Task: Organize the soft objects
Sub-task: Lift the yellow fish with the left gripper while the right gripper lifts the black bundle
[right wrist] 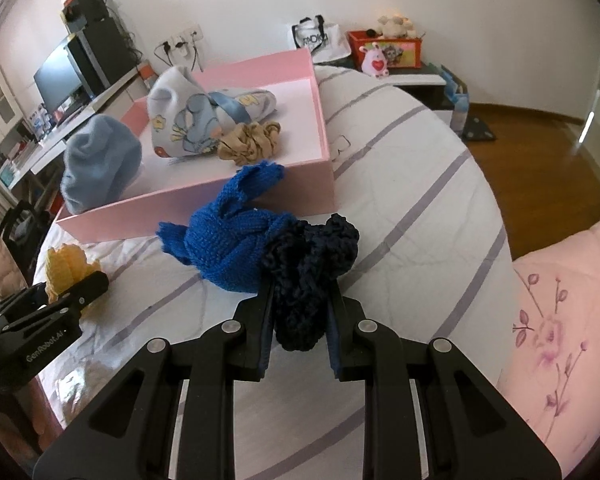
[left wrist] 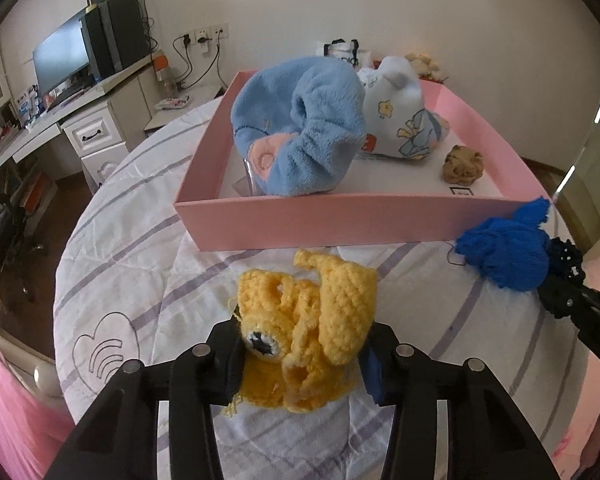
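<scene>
The bed (left wrist: 132,264), under a white sheet with lilac stripes, lies beneath both tools and carries everything. Ahead of the left tool (left wrist: 304,356), just past the item it grips, sits the pink box (left wrist: 312,220); from the right tool (right wrist: 298,316) the same box (right wrist: 204,208) lies ahead and to its left. Inside the box, nearest the left tool, a light-blue plush hat (left wrist: 300,128) is bunched against the near wall, with a printed white pouch (left wrist: 400,116) beyond it and to the right — the two touch. A tan scrunchie (left wrist: 462,164) lies apart from the hat, near the pouch, on the box's white floor. The blue knit (right wrist: 228,248) hangs forward-left of the right tool, overlapping the box's near wall in view; whether it touches the wall cannot be told. It is joined to a navy knit (right wrist: 308,280), and the right tool's jaws are pressed onto that navy part, pinching it. The yellow crochet toy (left wrist: 300,332), with one stitched eye facing the camera, is squeezed between the left tool's jaws and rests on the sheet just short of the box. From the right wrist view the left tool (right wrist: 76,296) and the toy (right wrist: 66,270) sit far to the left — well apart from the blue knit.
</scene>
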{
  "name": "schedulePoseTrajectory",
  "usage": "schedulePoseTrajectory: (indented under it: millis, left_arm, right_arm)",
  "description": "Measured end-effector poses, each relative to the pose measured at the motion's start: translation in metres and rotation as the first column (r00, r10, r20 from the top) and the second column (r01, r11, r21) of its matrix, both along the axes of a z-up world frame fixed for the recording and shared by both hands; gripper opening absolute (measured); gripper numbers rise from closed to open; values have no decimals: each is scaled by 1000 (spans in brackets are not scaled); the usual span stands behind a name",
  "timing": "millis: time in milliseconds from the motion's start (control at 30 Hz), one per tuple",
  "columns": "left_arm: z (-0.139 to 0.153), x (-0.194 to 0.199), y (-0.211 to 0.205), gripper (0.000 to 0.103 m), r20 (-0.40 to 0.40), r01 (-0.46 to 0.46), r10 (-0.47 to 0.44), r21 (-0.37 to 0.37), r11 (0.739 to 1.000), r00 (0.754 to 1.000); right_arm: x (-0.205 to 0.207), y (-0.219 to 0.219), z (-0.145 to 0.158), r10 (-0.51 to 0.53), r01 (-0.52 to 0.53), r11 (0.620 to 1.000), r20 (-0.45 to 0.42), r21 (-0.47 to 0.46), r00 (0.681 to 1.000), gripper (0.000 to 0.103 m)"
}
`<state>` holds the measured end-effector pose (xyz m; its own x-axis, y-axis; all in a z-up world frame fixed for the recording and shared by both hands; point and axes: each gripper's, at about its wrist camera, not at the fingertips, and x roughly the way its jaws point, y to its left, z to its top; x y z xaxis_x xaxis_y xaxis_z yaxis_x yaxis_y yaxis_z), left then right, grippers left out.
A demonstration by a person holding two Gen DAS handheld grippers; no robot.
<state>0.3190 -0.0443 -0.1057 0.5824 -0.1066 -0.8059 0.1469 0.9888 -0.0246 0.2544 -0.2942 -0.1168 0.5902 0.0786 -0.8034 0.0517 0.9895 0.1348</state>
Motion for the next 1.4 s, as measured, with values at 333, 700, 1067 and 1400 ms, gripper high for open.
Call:
schedulePoseTrajectory:
  millis: [333,700,1067,1400]
  left_arm:
    - [23,-30,9,44,48,-5,6,-11,1000,999]
    - [57,-66,26,44,129,-27,32,-39,999,991]
    - [94,-105,36,44,219,-40,52,-58,997,974]
    - [134,-146,37,44,339,-50,70,-67,996,938]
  right_arm:
    - [-26,17,26,30,-28,999,67,-22,997,21]
    - [-49,33,52,71,-65,997,141,-46,987,21]
    - [-76,47,84,107,-91,993,241,-75,965,21]
    - [-97,58,119,148,-117,987,350,-110,925,21]
